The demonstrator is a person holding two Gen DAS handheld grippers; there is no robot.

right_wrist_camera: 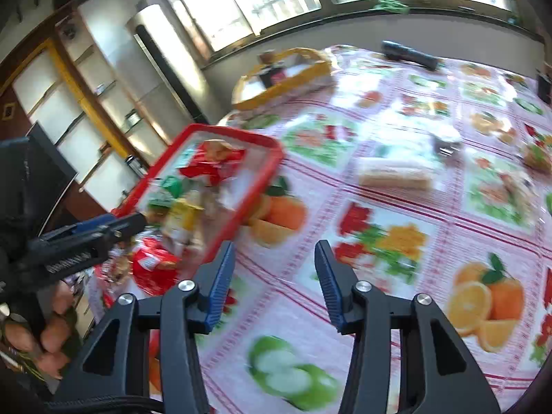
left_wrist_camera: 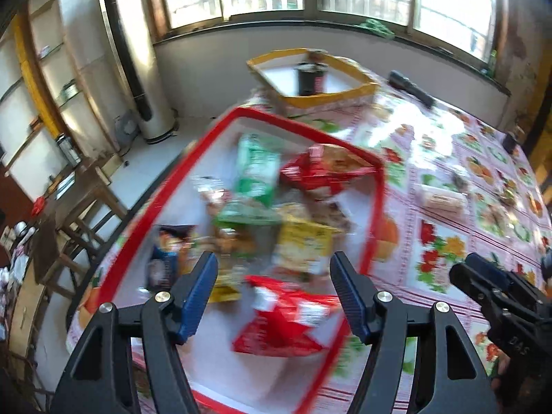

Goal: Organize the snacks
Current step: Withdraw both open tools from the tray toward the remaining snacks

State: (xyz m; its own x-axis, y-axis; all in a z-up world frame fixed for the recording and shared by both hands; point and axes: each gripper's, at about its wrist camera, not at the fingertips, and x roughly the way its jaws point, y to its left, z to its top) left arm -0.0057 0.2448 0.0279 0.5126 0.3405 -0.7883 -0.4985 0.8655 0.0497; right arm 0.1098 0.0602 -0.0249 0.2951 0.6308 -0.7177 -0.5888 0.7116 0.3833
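A red-rimmed tray on the fruit-print tablecloth holds several snack packets: green, red, yellow, blue and a red one nearest me. My left gripper hangs open above the tray's near end, nothing between its fingers. My right gripper stands open over bare tablecloth, right of the tray, holding nothing. A pale wrapped snack lies on the cloth ahead of it. The right gripper's body shows at the left view's right edge.
A yellow-rimmed tray with a dark jar stands at the table's far end. A black flashlight lies near the windowsill. More small wrapped items lie on the cloth to the right. Chairs stand left of the table.
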